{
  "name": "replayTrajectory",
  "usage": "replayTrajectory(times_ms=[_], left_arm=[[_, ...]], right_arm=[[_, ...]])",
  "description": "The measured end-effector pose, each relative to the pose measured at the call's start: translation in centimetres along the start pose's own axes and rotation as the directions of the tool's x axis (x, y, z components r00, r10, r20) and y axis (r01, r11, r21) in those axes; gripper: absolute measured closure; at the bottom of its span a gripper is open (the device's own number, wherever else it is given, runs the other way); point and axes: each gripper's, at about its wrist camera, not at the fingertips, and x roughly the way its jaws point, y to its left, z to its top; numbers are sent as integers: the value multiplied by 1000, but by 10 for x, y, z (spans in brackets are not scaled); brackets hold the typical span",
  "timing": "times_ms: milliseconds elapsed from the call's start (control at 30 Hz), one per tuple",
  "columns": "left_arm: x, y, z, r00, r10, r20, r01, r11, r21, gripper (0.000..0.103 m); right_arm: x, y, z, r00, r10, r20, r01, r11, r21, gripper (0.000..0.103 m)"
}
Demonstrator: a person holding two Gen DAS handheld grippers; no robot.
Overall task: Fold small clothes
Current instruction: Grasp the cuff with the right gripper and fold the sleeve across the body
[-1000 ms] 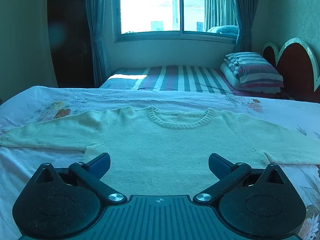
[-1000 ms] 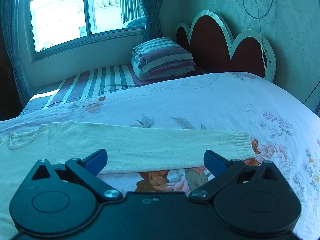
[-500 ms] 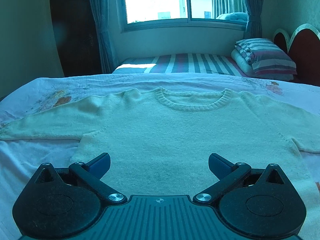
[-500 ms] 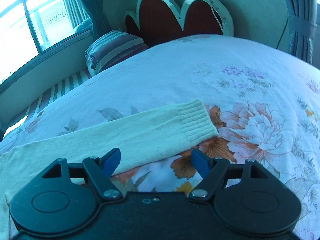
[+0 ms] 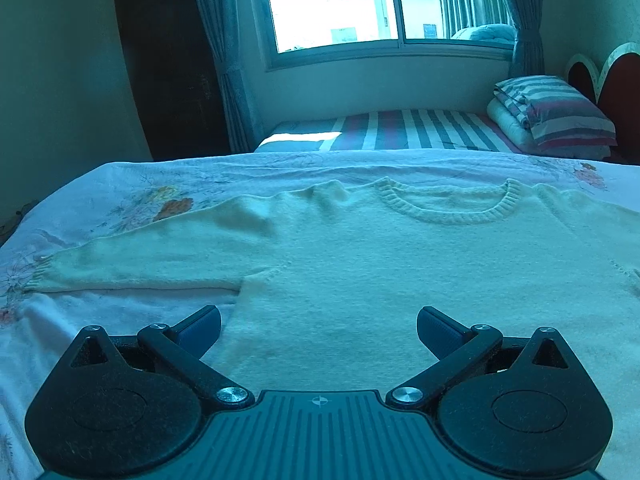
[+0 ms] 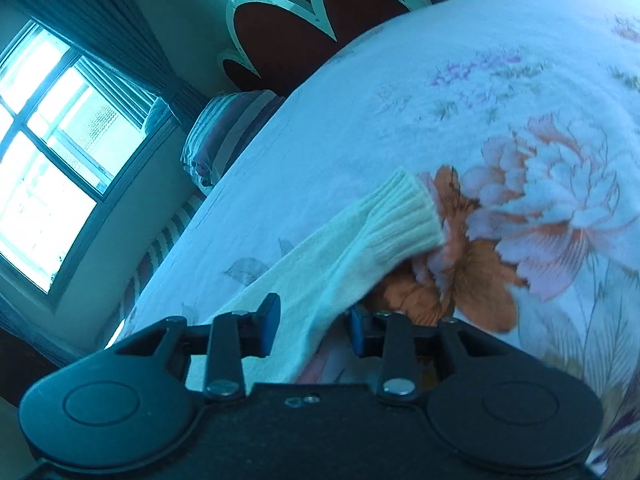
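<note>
One cream sweater (image 5: pixel 360 264) lies flat on the bed (image 5: pixel 120 184). Left hand-held gripper (image 5: pixel 319 330) hovers over its hem, fingers apart. Right hand-held gripper (image 6: pixel 314 322) has just been closing around the sleeve (image 6: pixel 360 248), pads not yet pinching. Soft, light knit will likely sag and stretch; best gripped near the ribbed cuff (image 6: pixel 404 216).

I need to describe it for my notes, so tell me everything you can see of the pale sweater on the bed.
The sweater is cream knit with a ribbed round collar and ribbed cuffs. It lies flat, front up, on the floral bedspread, sleeves spread sideways. One sleeve runs between the fingers of the right hand-held gripper, which have just been closing around it, the cloth bunching.
</note>
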Motion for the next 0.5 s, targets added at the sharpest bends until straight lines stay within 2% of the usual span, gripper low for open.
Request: replayTrajectory(times_ms=[100, 133, 200, 267, 300, 333, 367, 500], left_arm=[[4, 14, -2, 1000, -11, -2, 11, 1000, 0, 0], [7, 19, -2, 1000, -14, -1, 14, 1000, 1, 0], [14, 28, -1, 1000, -22, -6, 22, 1000, -8, 0], [20, 40, 1, 1000, -25, -14, 25, 999, -25, 0], [23, 46, 2, 1000, -23, -16, 23, 999, -29, 0], [26, 52, 3, 1000, -24, -19, 24, 999, -29, 0], [29, 57, 3, 999, -33, -28, 33, 999, -26, 0], [41, 76, 1, 998, -44, -48, 44, 999, -4, 0]], right_arm=[[-4, 5, -10, 1000, 18, 3, -18, 1000, 14, 58], [-1, 6, -9, 1000, 10, 4, -10, 1000, -4, 60], [6, 1, 7, 999, -21, 36, 20, 1000, 23, 65], [10, -7, 21, 996, -69, 50, 65, 995, 75, 75], [11, -6, 25, 994, -91, 54, 87, 993, 77, 81], [13, -2, 26, 990, -127, 63, 124, 991, 45, 94], [14, 3, 27, 986, -154, 64, 153, 988, 17, 98], [8, 40, 10, 985, -150, 86, 158, 982, -99, 98]])
